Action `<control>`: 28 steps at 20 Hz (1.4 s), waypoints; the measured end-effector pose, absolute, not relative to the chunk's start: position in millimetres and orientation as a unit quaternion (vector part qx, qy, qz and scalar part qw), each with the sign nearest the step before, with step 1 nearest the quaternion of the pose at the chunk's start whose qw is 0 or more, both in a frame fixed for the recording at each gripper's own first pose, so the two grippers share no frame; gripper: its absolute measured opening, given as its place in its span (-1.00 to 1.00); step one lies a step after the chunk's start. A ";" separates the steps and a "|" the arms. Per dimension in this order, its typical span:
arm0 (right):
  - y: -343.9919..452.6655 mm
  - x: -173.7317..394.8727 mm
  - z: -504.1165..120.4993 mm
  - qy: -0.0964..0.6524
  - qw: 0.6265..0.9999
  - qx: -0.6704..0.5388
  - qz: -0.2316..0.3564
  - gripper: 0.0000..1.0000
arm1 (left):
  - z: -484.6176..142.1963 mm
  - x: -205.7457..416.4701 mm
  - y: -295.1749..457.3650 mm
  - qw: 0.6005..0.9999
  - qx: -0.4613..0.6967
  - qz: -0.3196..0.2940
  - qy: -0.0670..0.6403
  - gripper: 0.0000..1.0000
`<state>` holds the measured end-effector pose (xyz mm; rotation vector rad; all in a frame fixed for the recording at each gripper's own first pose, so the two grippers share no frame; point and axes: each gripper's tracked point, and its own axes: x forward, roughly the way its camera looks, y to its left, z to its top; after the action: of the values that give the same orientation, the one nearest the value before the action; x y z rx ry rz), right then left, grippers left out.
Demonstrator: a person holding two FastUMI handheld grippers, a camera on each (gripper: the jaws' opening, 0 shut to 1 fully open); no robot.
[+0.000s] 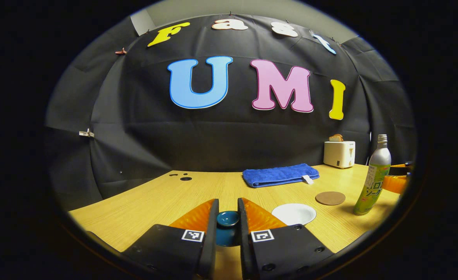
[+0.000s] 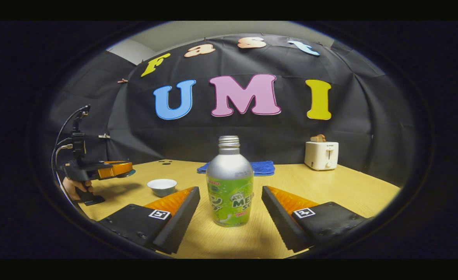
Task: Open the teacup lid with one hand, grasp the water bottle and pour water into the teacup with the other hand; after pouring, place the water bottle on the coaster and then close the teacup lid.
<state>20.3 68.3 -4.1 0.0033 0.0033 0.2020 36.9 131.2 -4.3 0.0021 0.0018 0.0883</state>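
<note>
Left gripper view: left gripper (image 1: 227, 229) pinched the teacup lid (image 1: 228, 218), baring teacup (image 1: 294, 214); right gripper (image 2: 230, 210) spread around water bottle (image 2: 229, 186), mid-table, ready to grasp.

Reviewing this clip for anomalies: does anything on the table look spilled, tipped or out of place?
Nothing stands out. The water bottle stands upright, uncapped, between the open right claw fingers; the teacup sits upright, its lid held in the left claw; no spill shows.

Green label on the water bottle (image 2: 229, 186), lettering too blurred to read.
</note>
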 end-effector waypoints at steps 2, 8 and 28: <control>67.2 30.2 -3.7 0.001 0.996 0.002 0.092 0.97 | -5.2 36.7 129.5 0.999 0.001 0.038 0.001 -0.41; 67.4 61.4 -5.7 0.003 0.997 0.001 0.071 0.96 | -4.6 38.1 126.6 1.000 0.001 0.027 0.000 -0.41; 74.3 81.3 -4.8 0.001 0.997 -0.022 0.067 0.52 | -4.9 37.4 135.0 1.000 0.002 0.025 0.000 -0.36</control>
<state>81.3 74.3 -4.8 -0.0441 0.0028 0.1349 37.4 135.0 -4.9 0.0043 -0.0001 0.0493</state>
